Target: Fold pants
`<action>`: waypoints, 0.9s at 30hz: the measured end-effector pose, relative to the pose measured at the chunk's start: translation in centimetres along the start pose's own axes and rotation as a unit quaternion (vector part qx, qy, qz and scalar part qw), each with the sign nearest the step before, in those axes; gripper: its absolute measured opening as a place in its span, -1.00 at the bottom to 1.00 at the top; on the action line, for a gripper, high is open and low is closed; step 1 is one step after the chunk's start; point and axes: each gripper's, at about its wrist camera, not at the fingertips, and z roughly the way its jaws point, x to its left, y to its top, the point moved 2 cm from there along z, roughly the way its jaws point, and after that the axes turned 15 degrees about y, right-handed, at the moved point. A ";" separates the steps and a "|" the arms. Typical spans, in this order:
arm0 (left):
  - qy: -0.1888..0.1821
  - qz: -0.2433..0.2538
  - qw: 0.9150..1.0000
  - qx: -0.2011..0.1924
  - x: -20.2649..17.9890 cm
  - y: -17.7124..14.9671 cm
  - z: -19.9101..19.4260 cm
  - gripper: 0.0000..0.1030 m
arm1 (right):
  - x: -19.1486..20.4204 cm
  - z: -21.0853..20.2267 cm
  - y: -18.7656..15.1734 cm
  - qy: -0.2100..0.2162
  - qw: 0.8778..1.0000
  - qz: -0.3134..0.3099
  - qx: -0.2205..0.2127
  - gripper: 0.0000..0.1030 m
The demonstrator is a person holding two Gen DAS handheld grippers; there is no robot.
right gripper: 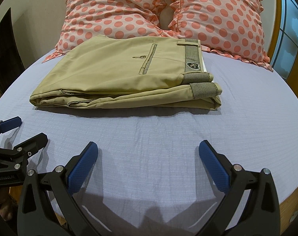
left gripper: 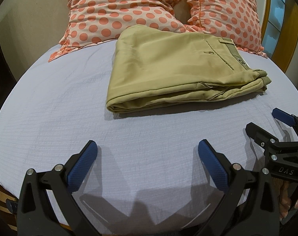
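The khaki pants (left gripper: 168,68) lie folded in a flat stack on the lavender bed sheet (left gripper: 50,108), waistband to the right; they also show in the right wrist view (right gripper: 119,74). My left gripper (left gripper: 148,147) is open and empty, hovering over the sheet in front of the pants. My right gripper (right gripper: 149,147) is open and empty, also short of the pants. The right gripper shows at the right edge of the left wrist view (left gripper: 267,122), and the left gripper at the left edge of the right wrist view (right gripper: 24,129).
Two polka-dot pillows (left gripper: 113,9) (right gripper: 217,13) lean behind the pants at the head of the bed. A wooden bed frame (right gripper: 290,202) shows below the sheet's edge. A window (right gripper: 290,29) is at the far right.
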 end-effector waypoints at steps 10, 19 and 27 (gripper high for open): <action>0.000 0.000 1.000 -0.001 0.0 0.0 0.0 0.97 | 0.0 0.0 0.0 0.001 1.000 -0.001 0.000 0.97; 0.001 -0.002 1.000 0.001 0.1 0.1 0.0 0.97 | 0.0 0.0 0.1 0.001 1.000 -0.001 0.000 0.97; 0.001 -0.005 1.000 -0.001 0.2 0.2 0.0 0.97 | 0.0 0.0 0.1 0.001 1.000 -0.001 0.000 0.97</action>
